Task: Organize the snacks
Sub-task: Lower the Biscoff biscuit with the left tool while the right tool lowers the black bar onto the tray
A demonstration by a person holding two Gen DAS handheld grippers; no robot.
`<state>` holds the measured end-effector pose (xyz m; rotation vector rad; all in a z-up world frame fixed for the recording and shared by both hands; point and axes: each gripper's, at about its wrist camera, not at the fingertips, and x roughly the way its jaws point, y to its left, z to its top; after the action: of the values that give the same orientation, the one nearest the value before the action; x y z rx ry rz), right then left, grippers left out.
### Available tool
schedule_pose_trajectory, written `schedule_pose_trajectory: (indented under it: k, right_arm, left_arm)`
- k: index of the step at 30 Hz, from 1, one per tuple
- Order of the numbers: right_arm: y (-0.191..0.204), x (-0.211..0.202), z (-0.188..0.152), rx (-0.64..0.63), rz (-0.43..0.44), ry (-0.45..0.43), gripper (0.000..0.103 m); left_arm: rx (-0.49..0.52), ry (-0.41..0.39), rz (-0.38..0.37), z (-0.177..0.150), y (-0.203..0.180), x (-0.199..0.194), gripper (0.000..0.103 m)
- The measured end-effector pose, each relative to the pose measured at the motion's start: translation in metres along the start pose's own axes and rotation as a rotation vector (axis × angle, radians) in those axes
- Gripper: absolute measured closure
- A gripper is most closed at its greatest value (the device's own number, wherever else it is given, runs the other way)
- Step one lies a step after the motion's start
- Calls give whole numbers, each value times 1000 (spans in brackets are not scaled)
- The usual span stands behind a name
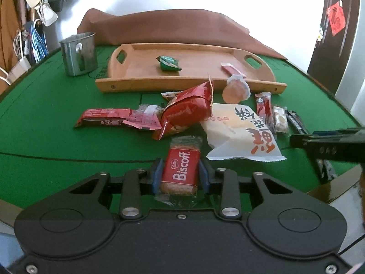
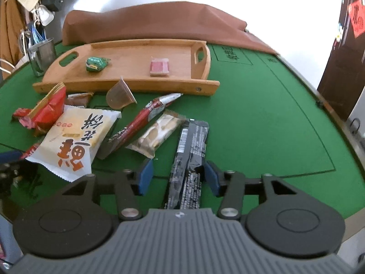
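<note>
Nearest the left wrist camera, the left claw (image 1: 181, 174) is clenched on a red Biscoff biscuit pack (image 1: 181, 171); its blue pads (image 1: 157, 175) press both long edges. That pack's long axis runs straight away from the camera, its clear crimped end toward the lens. In the right wrist view the right claw (image 2: 179, 173) stands released around a black wrapped bar (image 2: 189, 159), which lies on the felt between the pads; the right pad sits at the bar's edge and the left pad is apart from it. That bar also points near to far, leaning slightly right at its far end.

Green felt covers the table (image 1: 45, 132), which has a dark wooden rim. At its far side lies a brown cloth (image 1: 159, 27), and in front of it a wooden tray (image 1: 182, 83) with cut-out handles, set crosswise. On the tray lie a green wrapped sweet (image 1: 168, 62) and a small pink packet (image 1: 232, 70), well apart. Left of the tray stands a metal cup (image 1: 78, 53).

Between tray and claws lies the snack pile: a white packet with orange characters (image 1: 241, 130), a crumpled red bag (image 1: 187, 111), a long red bar (image 1: 107, 117) lying crosswise, a jelly cup (image 1: 236, 89) tipped against the tray's near rim, a slim red stick pack (image 2: 141, 121) and a clear nougat packet (image 2: 157, 134).
</note>
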<state>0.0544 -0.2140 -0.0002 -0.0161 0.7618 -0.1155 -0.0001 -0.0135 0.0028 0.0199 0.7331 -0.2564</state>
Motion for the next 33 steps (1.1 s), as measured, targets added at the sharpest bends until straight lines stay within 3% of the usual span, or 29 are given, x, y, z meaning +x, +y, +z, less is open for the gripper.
schedule_pose_trajectory:
  k: [1, 3, 8, 19, 24, 33]
  right_arm:
    - [2, 0, 0, -6, 5, -5, 57]
    - [4, -1, 3, -10, 28, 7, 69]
    - [-5, 0, 13, 35, 69, 33, 69]
    - [-30, -21, 38, 104, 70, -48, 71]
    - [-35, -15, 52, 111, 92, -55, 71]
    - [-42, -4, 75, 141, 154, -47, 72]
  left_arm:
    - [3, -5, 4, 0, 0, -1, 71]
    - [20, -23, 19, 1, -2, -6, 71]
    - [18, -64, 27, 6, 0, -20, 71]
    - [-9, -169, 51, 35, 17, -41, 71]
    - [-5, -223, 70, 57, 21, -38, 71]
    - [-32, -221, 62, 90, 32, -14, 71]
